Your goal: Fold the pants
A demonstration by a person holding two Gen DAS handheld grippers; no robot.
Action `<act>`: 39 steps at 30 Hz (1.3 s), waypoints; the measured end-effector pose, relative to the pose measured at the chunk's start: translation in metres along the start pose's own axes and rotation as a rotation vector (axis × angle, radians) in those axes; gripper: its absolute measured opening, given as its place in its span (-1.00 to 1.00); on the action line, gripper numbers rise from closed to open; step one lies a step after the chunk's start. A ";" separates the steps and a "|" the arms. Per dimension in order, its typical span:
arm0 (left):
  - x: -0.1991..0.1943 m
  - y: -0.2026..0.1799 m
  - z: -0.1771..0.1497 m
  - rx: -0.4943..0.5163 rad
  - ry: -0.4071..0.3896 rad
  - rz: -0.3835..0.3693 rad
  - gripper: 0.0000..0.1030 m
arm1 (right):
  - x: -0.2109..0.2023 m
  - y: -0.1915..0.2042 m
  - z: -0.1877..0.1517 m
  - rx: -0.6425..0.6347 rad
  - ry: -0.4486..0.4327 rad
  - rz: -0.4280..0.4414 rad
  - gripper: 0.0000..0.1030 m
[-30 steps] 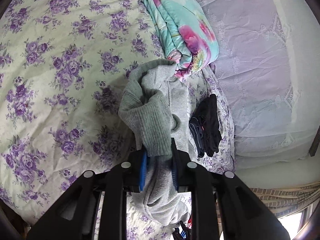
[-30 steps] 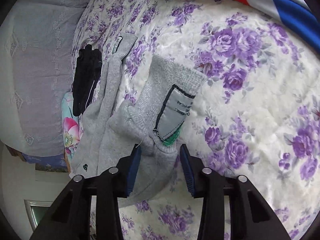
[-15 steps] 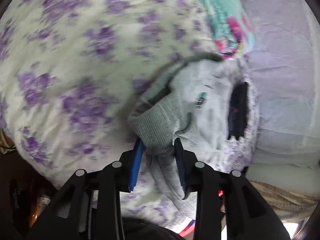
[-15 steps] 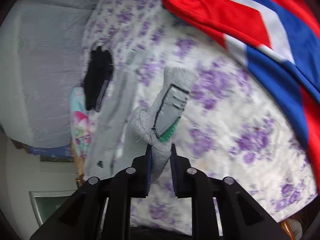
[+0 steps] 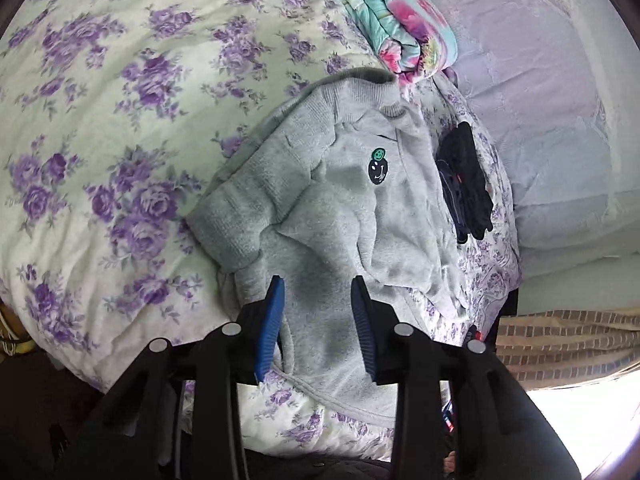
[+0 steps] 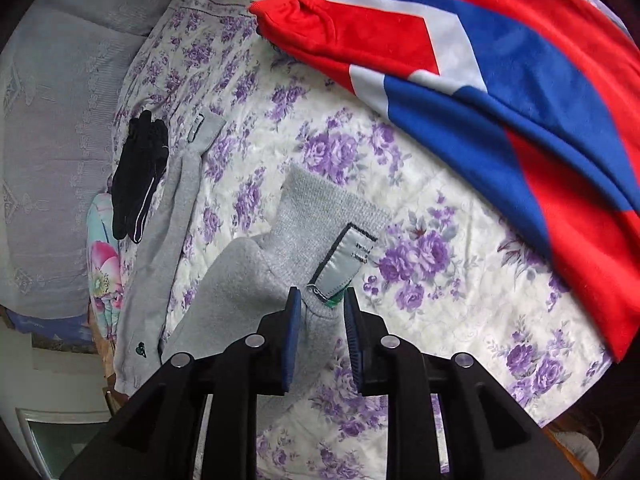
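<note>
Pants [image 5: 340,208] lie rumpled on the bed [image 5: 100,120]; with left gripper [image 5: 318,320] parted over the fabric, right gripper [image 6: 319,320] pinching the cuff should draw toward twelve o'clock, flattening wrinkles.

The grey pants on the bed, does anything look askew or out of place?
Yes. The grey pants lie bunched and creased rather than flat, and one ribbed cuff is flipped over, its sewn label facing up. A dark garment lies right beside them on the floral bedspread.
</note>
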State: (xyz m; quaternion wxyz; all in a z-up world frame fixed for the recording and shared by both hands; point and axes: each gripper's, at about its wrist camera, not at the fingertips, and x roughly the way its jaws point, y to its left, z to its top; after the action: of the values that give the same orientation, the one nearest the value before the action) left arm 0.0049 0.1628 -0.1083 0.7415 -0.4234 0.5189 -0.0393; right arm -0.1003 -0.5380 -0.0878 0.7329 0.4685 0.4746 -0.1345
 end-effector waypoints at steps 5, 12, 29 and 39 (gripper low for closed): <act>0.034 0.027 0.008 -0.115 0.081 0.079 -0.43 | 0.027 0.032 -0.014 -0.138 0.104 0.020 -0.12; -0.012 -0.050 0.030 0.159 -0.079 0.084 -0.33 | 0.046 0.039 -0.036 -0.231 0.123 -0.101 -0.11; 0.130 -0.056 0.191 0.092 -0.030 0.230 -0.10 | 0.024 0.131 -0.035 -0.411 0.004 -0.134 0.10; 0.103 -0.091 0.173 0.213 -0.028 0.152 0.32 | 0.112 0.179 0.061 -0.273 0.035 -0.016 0.10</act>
State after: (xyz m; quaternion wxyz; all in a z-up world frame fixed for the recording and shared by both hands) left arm 0.2260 0.1549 -0.1053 0.7905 -0.3020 0.5319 -0.0318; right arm 0.1065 -0.4662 -0.0727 0.7802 0.3630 0.5050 -0.0663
